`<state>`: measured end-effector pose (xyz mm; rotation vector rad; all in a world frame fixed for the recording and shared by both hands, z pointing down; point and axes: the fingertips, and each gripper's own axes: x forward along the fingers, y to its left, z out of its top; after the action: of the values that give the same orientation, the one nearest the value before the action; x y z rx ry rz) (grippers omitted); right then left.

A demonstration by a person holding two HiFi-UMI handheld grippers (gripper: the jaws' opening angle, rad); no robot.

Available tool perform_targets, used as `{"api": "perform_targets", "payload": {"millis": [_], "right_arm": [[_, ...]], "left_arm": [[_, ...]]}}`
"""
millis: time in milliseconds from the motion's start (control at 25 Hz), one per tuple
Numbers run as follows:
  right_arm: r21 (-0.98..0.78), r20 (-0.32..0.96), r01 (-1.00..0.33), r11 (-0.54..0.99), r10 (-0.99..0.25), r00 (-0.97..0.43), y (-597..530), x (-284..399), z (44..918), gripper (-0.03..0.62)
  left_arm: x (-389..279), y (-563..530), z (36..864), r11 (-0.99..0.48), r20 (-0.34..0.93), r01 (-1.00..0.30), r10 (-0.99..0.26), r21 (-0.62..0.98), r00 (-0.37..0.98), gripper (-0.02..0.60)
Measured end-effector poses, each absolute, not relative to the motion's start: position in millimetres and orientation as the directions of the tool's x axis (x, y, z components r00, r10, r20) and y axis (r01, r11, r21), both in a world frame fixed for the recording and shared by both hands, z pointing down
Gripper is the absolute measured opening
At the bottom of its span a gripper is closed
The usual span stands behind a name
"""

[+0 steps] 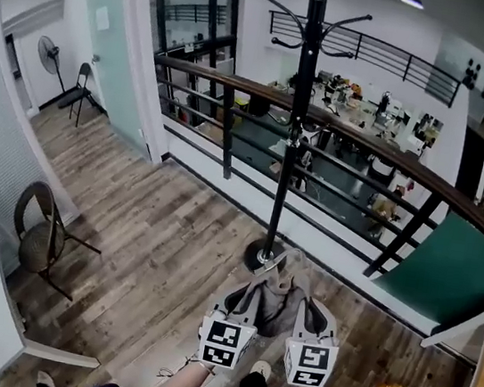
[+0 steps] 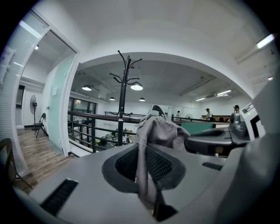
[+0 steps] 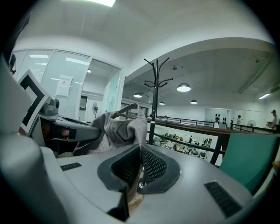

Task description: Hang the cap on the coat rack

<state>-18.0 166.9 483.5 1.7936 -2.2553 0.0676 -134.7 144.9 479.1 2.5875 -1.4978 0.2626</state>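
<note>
Wood-plank flooring runs out to a dark railing at the edge of a mezzanine, with an open office below and beyond it. Just on the near side of that railing stands the black coat rack, 1 slim pole on a round base with its curved hooks high overhead. Far off to the left, a round-backed chair sits by the wall, and a green panel leans at the railing on the right.

The person holds the 2 grippers side by side, near the rack's base and pointing toward it. The grey cap hangs bunched between them, off the floor and well below the hooks. The left gripper has its jaws pinched together on a fold of the cap's fabric, the cloth running down between the mesh pads. The right gripper is clamped the same way on the cap's other side, an edge of fabric nipped between its pads, with the strap loop standing up above them.
</note>
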Motion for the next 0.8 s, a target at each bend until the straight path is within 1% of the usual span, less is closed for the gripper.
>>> {"api": "perform_targets", "payload": {"millis": [200,360,800], "right_arm": [[0.122,0.233,-0.949,0.291,-0.938,-0.258,116.2,30.1,484.1,0.026],[0.128,0.238,-0.942,0.31,-0.932,-0.274,90.2,57.0,486.8,0.026],[0.105,0.246,-0.946,0.306,-0.93,-0.274,52.7,88.1,498.5,0.026]], "left_arm": [[-85.9,100.7,480.7,-0.463,0.231,-0.886,-0.86,0.028,0.456,0.034],[-59.3,78.5,483.5,-0.44,0.234,-0.898,-0.87,0.028,0.434,0.034],[-25.7,40.3,495.6,-0.435,0.254,-0.901,-0.87,0.009,0.423,0.034]]}}
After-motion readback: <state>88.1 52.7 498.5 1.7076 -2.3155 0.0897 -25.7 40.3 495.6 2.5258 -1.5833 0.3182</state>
